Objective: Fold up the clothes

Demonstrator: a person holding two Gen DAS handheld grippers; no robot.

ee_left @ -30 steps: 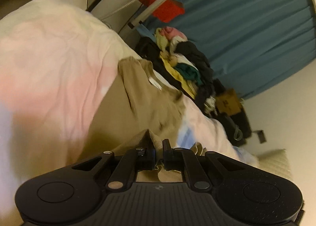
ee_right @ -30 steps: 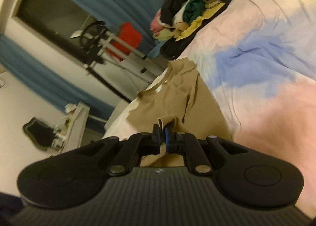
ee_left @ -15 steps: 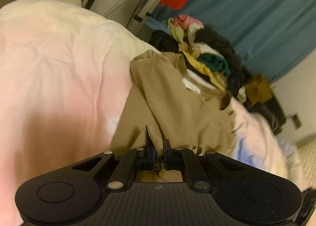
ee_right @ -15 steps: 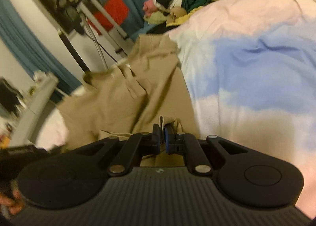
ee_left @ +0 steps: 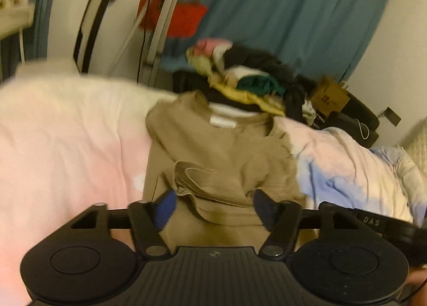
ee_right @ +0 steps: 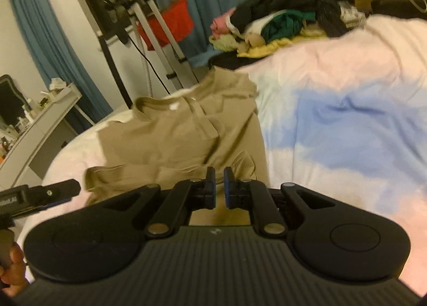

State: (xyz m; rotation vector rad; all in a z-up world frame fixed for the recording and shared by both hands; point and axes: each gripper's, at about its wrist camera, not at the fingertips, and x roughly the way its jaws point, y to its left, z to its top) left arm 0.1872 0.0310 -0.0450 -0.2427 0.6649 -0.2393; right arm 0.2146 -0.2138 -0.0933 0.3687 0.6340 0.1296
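Since a second ago both views have rolled level, and the left gripper [ee_left: 213,206], then pinched on a fold of the shirt [ee_left: 221,151], has just been spreading its jaws; they now stand wide apart, the cloth lying between the blue pads without touching either.

Largest is the bed [ee_left: 66,132], covered in a pink, white and blue quilt [ee_right: 347,124]. Behind it hangs a blue curtain [ee_left: 293,17], with a metal stand [ee_right: 157,28] and something red [ee_right: 173,23] in front of it. At the bed's far edge sits a heap of mixed clothes [ee_left: 248,76], dark, green, yellow and pink, just beyond the shirt's collar. A brown paper bag [ee_left: 329,95] stands to the right of the heap.

The tan shirt lies on the quilt in the middle of the bed, collar toward the heap, label showing, its near hem rumpled in loose folds close to both grippers.

The right gripper [ee_right: 218,188] is nearly closed: a narrow slit shows between its pads. Cloth bunches just behind and beside the tips, but whether any of it is pinched I cannot tell. At the lower left of the right view, a hand [ee_right: 13,268] shows at the edge.
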